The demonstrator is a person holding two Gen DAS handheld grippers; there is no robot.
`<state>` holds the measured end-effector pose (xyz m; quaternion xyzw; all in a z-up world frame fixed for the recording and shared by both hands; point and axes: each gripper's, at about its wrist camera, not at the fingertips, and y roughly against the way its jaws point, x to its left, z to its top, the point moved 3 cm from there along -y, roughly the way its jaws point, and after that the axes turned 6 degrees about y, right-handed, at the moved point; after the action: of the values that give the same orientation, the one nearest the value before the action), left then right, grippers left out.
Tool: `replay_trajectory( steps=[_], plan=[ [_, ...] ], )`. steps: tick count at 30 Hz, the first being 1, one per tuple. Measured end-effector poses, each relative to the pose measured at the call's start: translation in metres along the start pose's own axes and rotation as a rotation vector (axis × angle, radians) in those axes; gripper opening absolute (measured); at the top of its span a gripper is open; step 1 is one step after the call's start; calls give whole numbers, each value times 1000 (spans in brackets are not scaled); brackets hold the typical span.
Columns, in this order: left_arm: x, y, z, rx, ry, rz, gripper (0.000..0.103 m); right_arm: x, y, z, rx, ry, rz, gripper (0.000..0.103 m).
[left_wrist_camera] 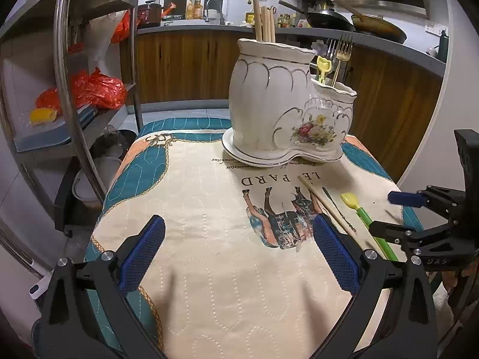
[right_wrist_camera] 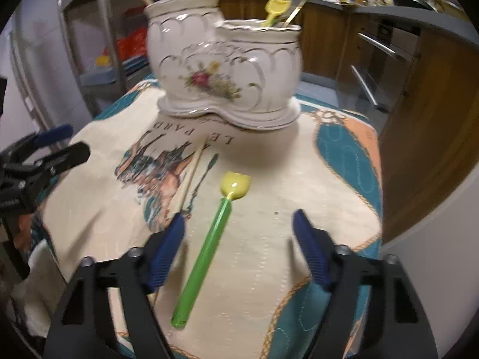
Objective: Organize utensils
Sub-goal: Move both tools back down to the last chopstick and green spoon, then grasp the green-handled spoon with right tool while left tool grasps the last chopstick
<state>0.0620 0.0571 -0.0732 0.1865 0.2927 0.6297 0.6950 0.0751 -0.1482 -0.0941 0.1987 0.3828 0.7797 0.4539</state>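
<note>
Holder: a white ceramic utensil holder (left_wrist_camera: 278, 101) with gold trim and a painted flower spray stands upright on its matching saucer, at the far end of the surface (left_wrist_camera: 209, 239); it has two compartments, one tall and one low.
Tall compartment: wooden chopsticks (left_wrist_camera: 263, 21) stand in it, leaning slightly.
Low compartment: metal forks (left_wrist_camera: 341, 51) and a small yellow plastic spoon (left_wrist_camera: 323, 67) stick up out of it.
Cloth: a quilted cream and teal tablecloth (right_wrist_camera: 338, 155) covers the surface – printed horses and the letters "LE PARD" lie just in front of the holder.
Loose chopstick: a single wooden chopstick (right_wrist_camera: 190, 176) lies flat on the cloth in front of the holder, pointing towards it.
Thin dark utensil: a slim dark metal piece (right_wrist_camera: 206, 170) lies just beside the chopstick; its kind is too small to tell.
Tulip spoon: a green-handled spoon with a yellow tulip-shaped head (right_wrist_camera: 206, 248) lies flat on the cloth, in front of the holder's low compartment, head towards the holder.
Right gripper (right_wrist_camera: 239, 254): jaws spread wide, holding nothing – it hovers low over the cloth with the green handle lying between its blue pads (right_wrist_camera: 167, 257), nearer the left pad, no contact visible.
Left gripper (left_wrist_camera: 239, 254): jaws spread wide and empty, above bare cloth in front of the holder's tall compartment, well apart from the loose utensils.
</note>
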Motion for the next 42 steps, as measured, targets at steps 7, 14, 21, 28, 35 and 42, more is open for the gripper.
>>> replay_trajectory(
  steps=[7, 14, 21, 28, 35, 42],
  plan=[
    [-3, -2, 1, 10, -1, 3, 97, -2, -9, -1, 31, -23, 75, 25],
    [-24, -12, 1, 48, -35, 19, 97, -17, 0, -5, 0, -39, 88, 10],
    [-59, -31, -4, 131, -74, 1, 97, -40, 15, -8, -56, -69, 56, 10],
    [-95, -45, -13, 244, -87, -50, 68, -59, 22, -12, -82, -110, 57, 10],
    [-124, -53, -24, 263, -217, -10, 17, -57, 22, -17, -83, -99, 74, 10],
    [-105, -41, -19, 325, -255, -43, 6, -42, 20, -17, -55, -31, 113, 10]
  ],
)
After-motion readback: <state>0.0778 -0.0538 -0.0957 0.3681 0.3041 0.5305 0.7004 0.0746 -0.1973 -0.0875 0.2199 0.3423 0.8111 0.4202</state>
